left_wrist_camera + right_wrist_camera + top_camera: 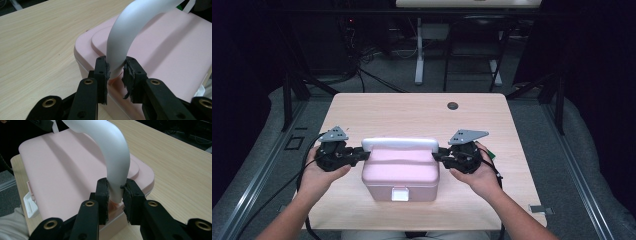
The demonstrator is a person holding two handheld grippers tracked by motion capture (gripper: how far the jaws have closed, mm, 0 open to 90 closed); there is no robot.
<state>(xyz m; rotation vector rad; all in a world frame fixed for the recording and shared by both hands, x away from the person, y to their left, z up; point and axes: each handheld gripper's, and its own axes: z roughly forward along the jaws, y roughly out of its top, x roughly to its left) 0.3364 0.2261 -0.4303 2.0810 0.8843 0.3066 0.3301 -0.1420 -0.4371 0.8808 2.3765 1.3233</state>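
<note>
A pink lidded box (pixel 400 170) stands near the front of the wooden table (pixel 412 112), with a white latch (pixel 400 194) facing the person. Its white arched handle (pixel 399 144) is raised upright over the lid. My left gripper (pixel 364 154) comes in from the left, shut on the handle's left end just above the hinge. In the left gripper view the handle (pixel 130 27) is pinched in the gripper (pixel 115 72) beside the box's corner (pixel 170 55). My right gripper (pixel 436 156) is shut on the handle's right end, where the handle (pixel 112 147) sits in the gripper (pixel 115 191).
A dark round cable hole (pixel 453 105) lies near the table's far edge. A small green item (pixel 492 155) peeks out behind the right hand. Beyond the table stand another desk's legs (pixel 419 50) and cables on the floor; metal rails run along both sides.
</note>
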